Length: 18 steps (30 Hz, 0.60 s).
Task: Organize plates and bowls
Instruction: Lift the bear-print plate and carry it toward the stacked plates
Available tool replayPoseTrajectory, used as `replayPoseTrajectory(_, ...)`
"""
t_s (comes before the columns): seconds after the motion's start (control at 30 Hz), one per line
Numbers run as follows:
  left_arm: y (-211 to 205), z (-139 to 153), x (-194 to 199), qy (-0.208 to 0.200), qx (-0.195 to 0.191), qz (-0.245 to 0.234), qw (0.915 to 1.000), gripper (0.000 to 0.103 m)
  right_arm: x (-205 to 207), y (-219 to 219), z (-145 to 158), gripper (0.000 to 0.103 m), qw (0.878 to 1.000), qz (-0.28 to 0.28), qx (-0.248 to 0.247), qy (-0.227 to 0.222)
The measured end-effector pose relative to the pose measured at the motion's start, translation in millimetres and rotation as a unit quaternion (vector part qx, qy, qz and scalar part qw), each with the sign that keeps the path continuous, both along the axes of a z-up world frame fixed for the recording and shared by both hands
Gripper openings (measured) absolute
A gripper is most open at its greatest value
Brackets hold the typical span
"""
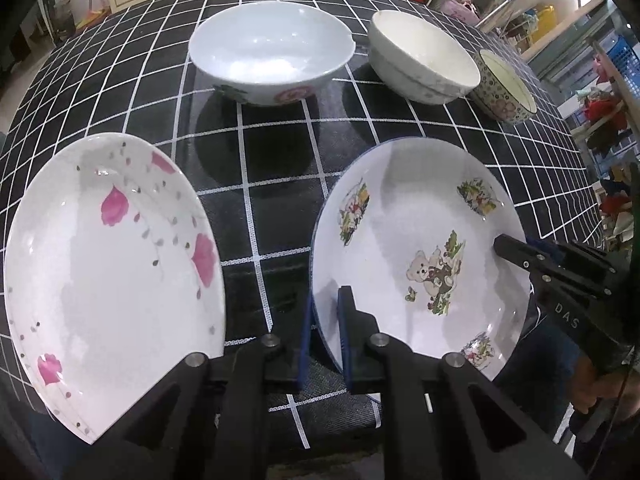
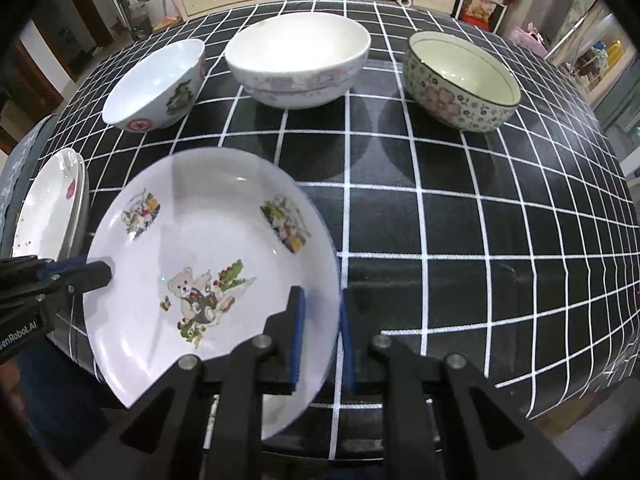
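White bear plate (image 1: 420, 240) is gripped by both tools at once: left tool (image 1: 324, 344) pinched on its near-left rim, right tool (image 2: 320, 340) clamped on the opposite rim, so it hangs over the black checkered desk (image 2: 480, 240). Looks like the plate-stacking step to me. Next move is probably carrying it sideways over the pink flower plate (image 1: 112, 248) and setting it down level before letting go. Count: two plates, three bowls — red-stamp bowl (image 1: 272, 52), plain white bowl (image 1: 424, 56), floral bowl (image 2: 464, 80).
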<state>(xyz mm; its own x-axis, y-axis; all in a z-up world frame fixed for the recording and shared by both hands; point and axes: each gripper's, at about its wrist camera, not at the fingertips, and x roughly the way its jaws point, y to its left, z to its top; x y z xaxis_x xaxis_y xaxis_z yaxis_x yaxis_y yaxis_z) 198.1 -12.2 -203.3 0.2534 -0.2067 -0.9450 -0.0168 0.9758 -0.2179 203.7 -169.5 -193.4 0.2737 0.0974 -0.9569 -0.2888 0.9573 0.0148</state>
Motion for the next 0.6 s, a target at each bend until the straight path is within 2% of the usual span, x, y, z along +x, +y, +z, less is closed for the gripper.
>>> replayPoseTrajectory(0.6, -3.6, -1.5, 0.9, 0.0, 0.006, 0.006, 1.0, 0.012, 2.5, -5.1, 0.3, 0.02, 1.0, -0.022, 0.011, 0.006)
